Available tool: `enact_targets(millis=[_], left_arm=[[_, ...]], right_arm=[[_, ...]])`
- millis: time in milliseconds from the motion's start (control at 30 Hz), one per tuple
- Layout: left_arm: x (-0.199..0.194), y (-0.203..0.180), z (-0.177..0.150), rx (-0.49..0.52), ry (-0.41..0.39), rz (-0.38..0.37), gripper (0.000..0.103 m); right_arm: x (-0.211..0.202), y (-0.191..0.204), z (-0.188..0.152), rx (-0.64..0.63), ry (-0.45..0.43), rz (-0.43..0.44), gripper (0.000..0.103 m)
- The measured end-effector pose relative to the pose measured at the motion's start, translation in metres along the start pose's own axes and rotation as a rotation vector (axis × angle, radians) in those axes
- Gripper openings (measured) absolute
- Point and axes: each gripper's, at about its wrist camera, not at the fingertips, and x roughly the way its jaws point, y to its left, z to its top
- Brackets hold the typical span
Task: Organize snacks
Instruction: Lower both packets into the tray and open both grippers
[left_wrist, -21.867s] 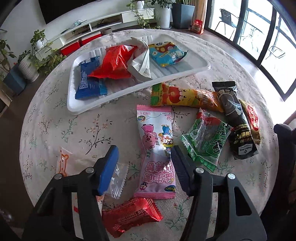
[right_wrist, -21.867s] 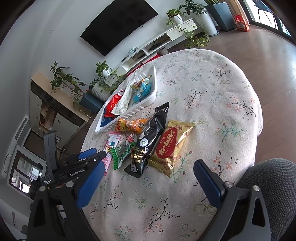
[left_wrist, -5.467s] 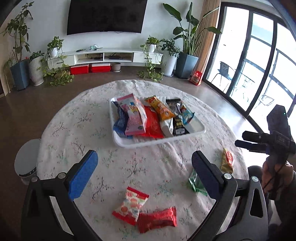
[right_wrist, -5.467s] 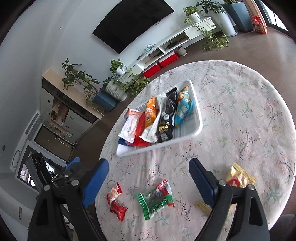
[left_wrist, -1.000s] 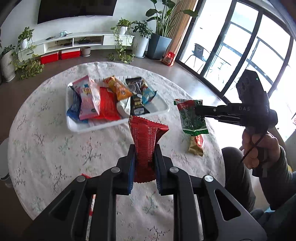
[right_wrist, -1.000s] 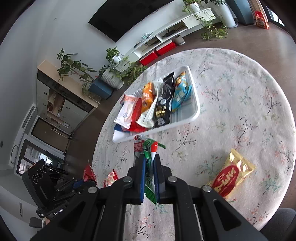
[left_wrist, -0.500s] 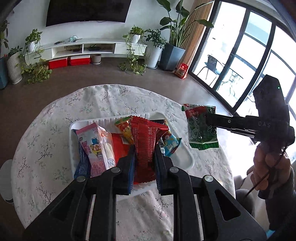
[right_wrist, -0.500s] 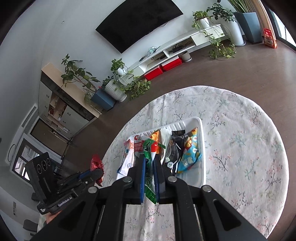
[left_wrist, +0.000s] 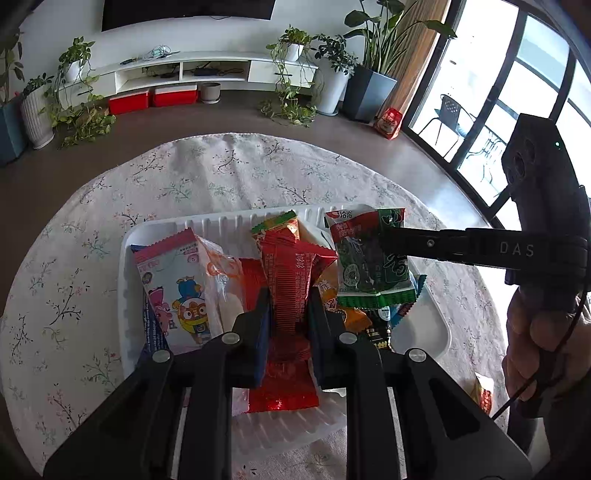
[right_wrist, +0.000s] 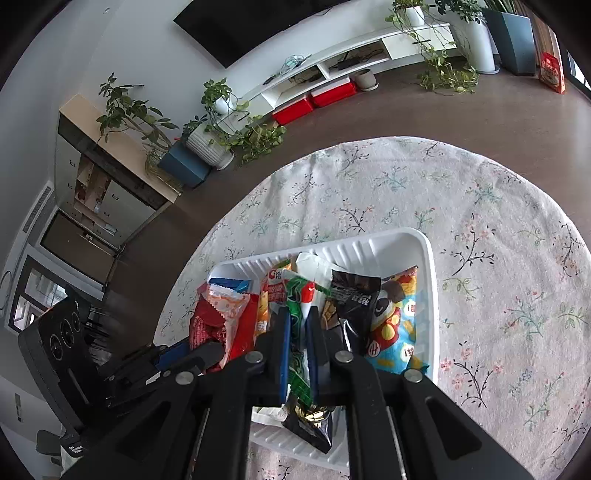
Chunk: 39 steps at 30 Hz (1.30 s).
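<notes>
My left gripper (left_wrist: 288, 295) is shut on a red snack packet (left_wrist: 290, 269) and holds it over the middle of the white tray (left_wrist: 221, 223). My right gripper (right_wrist: 297, 314) is shut on a green snack packet (right_wrist: 295, 291), also seen in the left wrist view (left_wrist: 369, 258), held over the tray (right_wrist: 369, 243). The tray holds several packets: a pink cartoon one (left_wrist: 173, 288), a black one (right_wrist: 354, 299), a blue one (right_wrist: 399, 328). The left gripper also shows in the right wrist view (right_wrist: 207, 354).
The tray sits on a round table with a floral cloth (left_wrist: 221, 173). A gold and red packet (left_wrist: 484, 395) lies on the cloth at the right, by the person's hand (left_wrist: 535, 339). Floor, plants and a TV shelf lie beyond the table.
Both grippers have moved forward and lower over the tray, still holding their packets. The tray now looms much closer in both views.
</notes>
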Motion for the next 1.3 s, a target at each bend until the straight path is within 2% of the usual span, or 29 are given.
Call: enact_targets(millis=[367,533,667,867,933,1000,1067,1100,1133,1233,1300], left_arm=[[0.031,0.000,-0.003,0.015,0.035,0.035,0.018],[0.028,-0.001,-0.003,0.019,0.033,0.044,0.019],[0.025,-0.002,-0.006,0.017,0.035,0.048,0.020],[0.024,-0.005,-0.007,0.027,0.035,0.061,0.021],[0.023,-0.005,-0.006,0.026,0.030,0.065,0.021],[0.021,-0.006,-0.006,0.025,0.026,0.065,0.028],[0.019,-0.008,-0.006,0.031,0.018,0.065,0.040],[0.018,-0.010,-0.005,0.037,0.013,0.060,0.050],[0.017,-0.012,-0.005,0.044,0.010,0.060,0.056],[0.013,-0.018,-0.002,0.062,-0.001,0.075,0.064],[0.010,-0.018,-0.002,0.056,-0.005,0.071,0.064]], right_arm=[[0.019,-0.005,0.002,-0.027,0.026,-0.035,0.012],[0.020,-0.003,0.002,-0.038,0.029,-0.040,0.014],[0.019,0.000,0.000,-0.054,0.033,-0.045,0.019],[0.016,0.005,-0.003,-0.075,0.022,-0.054,0.037],[0.015,0.004,-0.003,-0.075,0.024,-0.053,0.038],[0.015,0.002,-0.005,-0.073,0.026,-0.053,0.038],[0.014,0.001,-0.005,-0.072,0.026,-0.053,0.038],[0.014,0.001,-0.005,-0.071,0.026,-0.051,0.038],[0.013,0.001,-0.005,-0.072,0.025,-0.049,0.038],[0.011,0.001,-0.006,-0.074,0.021,-0.046,0.038],[0.009,0.002,-0.006,-0.076,0.018,-0.045,0.038]])
